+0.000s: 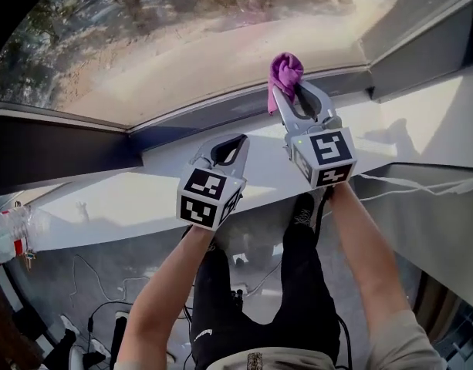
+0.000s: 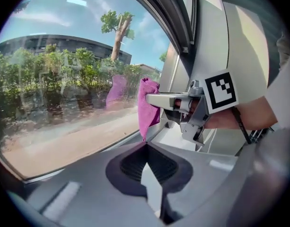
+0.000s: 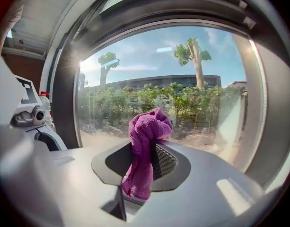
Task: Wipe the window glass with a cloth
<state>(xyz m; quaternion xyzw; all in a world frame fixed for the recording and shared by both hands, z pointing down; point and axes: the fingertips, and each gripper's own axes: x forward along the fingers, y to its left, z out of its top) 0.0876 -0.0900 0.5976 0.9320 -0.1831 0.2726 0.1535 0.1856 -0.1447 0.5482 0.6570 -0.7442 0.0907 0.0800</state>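
A purple cloth (image 1: 285,71) is bunched at the tips of my right gripper (image 1: 287,91), which is shut on it and held up close to the window glass (image 1: 182,45). In the right gripper view the cloth (image 3: 144,145) hangs down between the jaws in front of the glass (image 3: 197,103). My left gripper (image 1: 233,140) hovers lower and to the left, above the white sill (image 1: 120,199). Its jaws meet with nothing in them (image 2: 145,144). From the left gripper view the cloth (image 2: 147,105) and its reflection show against the pane (image 2: 64,103).
A dark window frame (image 1: 59,149) runs along the glass's lower edge. A plastic bottle (image 1: 5,233) lies at the sill's far left. A white cable (image 1: 406,183) crosses the ledge at the right. The person's legs and floor cables are below.
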